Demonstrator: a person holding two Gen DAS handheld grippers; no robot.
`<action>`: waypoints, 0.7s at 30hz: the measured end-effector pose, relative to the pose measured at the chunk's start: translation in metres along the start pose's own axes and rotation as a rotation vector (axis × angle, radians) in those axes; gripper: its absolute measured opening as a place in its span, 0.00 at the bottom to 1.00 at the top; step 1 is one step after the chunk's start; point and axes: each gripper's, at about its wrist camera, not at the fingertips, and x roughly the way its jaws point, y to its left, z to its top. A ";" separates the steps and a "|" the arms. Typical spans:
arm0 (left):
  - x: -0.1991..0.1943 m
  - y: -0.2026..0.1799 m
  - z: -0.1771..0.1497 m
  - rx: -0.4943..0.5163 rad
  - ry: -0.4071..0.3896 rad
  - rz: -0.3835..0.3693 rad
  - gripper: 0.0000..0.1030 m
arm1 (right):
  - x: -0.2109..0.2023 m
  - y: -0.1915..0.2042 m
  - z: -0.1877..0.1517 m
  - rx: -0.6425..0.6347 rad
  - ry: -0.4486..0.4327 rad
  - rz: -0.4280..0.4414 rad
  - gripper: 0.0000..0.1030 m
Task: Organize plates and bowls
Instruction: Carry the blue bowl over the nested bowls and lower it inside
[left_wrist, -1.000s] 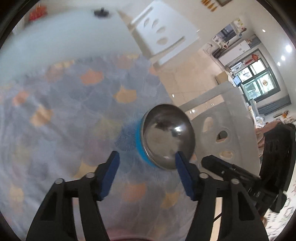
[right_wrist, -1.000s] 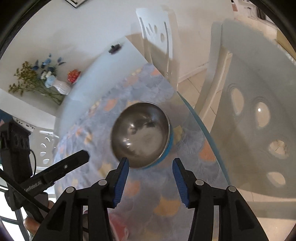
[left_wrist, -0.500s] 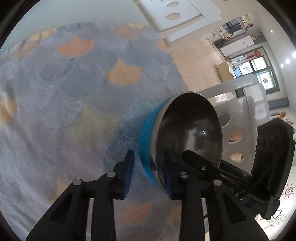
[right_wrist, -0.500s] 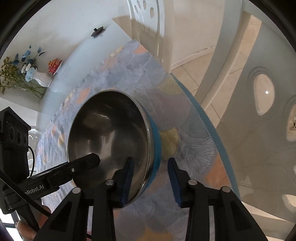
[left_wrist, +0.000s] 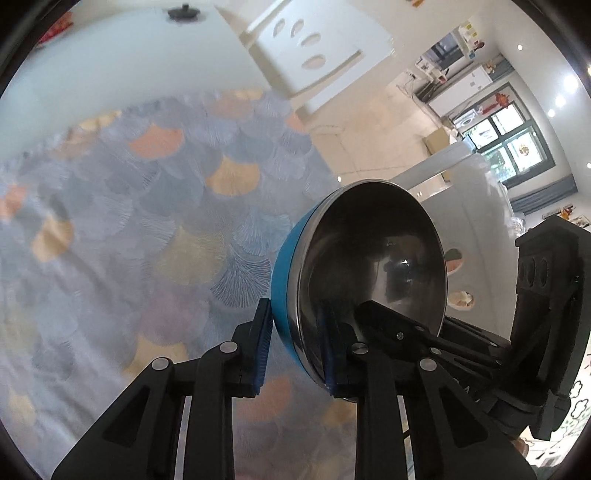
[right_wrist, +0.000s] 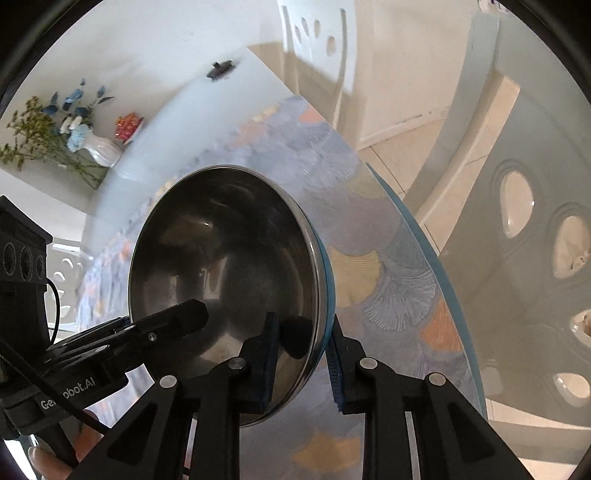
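Left gripper (left_wrist: 295, 347) and right gripper (right_wrist: 301, 358) have just been closing and now each clamp opposite rims of the steel bowl (right_wrist: 225, 266), one pad inside, one outside. Bowl sits between them above the patterned surface (left_wrist: 129, 221). Recommended: lift evenly, keeping both grips level.

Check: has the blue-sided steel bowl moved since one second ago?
Yes. The blue-sided steel bowl now fills far more of the right wrist view, and its rim overlaps the patterned tablecloth differently. Both grippers' jaws have just been closing on its rim.
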 end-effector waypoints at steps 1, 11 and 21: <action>-0.010 -0.002 -0.003 -0.001 -0.016 0.001 0.20 | -0.008 0.005 -0.002 -0.007 -0.007 0.003 0.22; -0.110 -0.014 -0.053 -0.052 -0.187 0.018 0.20 | -0.082 0.063 -0.030 -0.102 -0.063 0.054 0.23; -0.154 0.010 -0.136 -0.190 -0.240 0.045 0.20 | -0.104 0.124 -0.089 -0.281 -0.008 0.069 0.24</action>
